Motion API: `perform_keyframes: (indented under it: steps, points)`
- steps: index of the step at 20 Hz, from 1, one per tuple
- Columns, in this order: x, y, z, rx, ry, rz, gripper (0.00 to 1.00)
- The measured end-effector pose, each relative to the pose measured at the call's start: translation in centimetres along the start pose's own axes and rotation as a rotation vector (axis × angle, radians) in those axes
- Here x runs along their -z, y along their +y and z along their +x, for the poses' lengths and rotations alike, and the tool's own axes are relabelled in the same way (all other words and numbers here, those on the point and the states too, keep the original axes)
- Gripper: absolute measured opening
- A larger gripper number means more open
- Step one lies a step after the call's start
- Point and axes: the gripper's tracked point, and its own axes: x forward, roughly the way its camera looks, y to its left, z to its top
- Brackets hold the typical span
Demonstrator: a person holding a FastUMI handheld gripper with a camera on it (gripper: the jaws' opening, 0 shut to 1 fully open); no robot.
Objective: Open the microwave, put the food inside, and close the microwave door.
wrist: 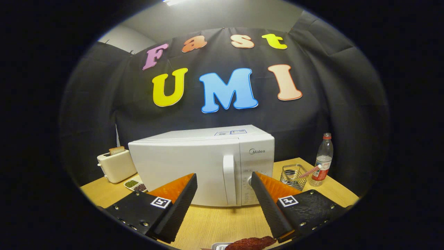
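Note:
A white microwave (194,163) stands on the wooden table (222,222) straight ahead, its door shut. The vertical door handle (229,178) lies just beyond the gap between my fingers. My gripper (223,182) is open, with nothing between the fingers, a short way in front of the door. A dark reddish piece of food (251,243) on a small tray lies on the table below the fingers, close to me and partly cut off.
A cream toaster (116,166) with a slice of bread stands left of the microwave, with a small dish of beans (136,184) beside it. To the right are a wire basket (294,176) and a plastic water bottle (322,159).

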Motion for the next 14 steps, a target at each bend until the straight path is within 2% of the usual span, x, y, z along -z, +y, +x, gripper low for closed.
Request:
perform_keyframes:
  steps: [8, 10, 14]
  points:
    - [1.6, -1.7, 5.2, 0.05, 0.064, 0.036, 0.97]
    - [1.9, -2.2, 6.3, 0.062, 0.072, 0.032, 0.74]
    - [2.8, -2.0, 7.2, 0.043, 0.096, 0.043, 0.78]
